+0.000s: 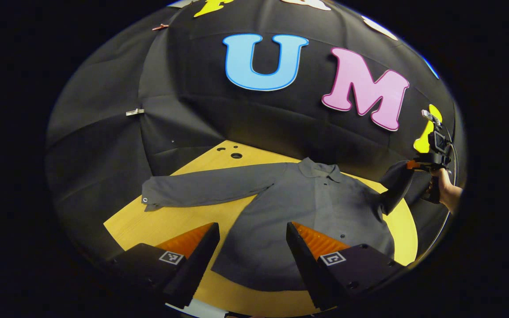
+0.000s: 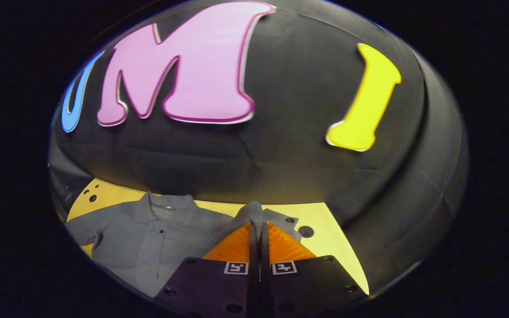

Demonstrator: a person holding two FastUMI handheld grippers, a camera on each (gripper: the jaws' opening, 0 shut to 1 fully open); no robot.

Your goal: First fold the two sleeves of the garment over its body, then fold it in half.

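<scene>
A grey long-sleeved shirt (image 1: pixel 294 212) lies face up on the wooden table (image 1: pixel 157 223), collar toward the booth wall. One sleeve (image 1: pixel 201 190) stretches flat to the left. My left gripper (image 1: pixel 252 232) hovers open above the shirt's lower hem, nothing between its fingers. At the far right the other sleeve (image 1: pixel 396 182) is lifted off the table, pinched by the right gripper (image 1: pixel 413 165) held in a hand (image 1: pixel 449 191). In the right gripper view my right gripper (image 2: pixel 258 221) is shut on the sleeve's cuff (image 2: pixel 254 213), with the shirt's body (image 2: pixel 157 238) spread to its left.
The table has small holes at its far left corner (image 1: pixel 236 155) and one near the right end (image 2: pixel 305 231). Black cloth walls surround the table on all sides, with two clips (image 1: pixel 134 112) on the left wall. Bare wood shows at front left.
</scene>
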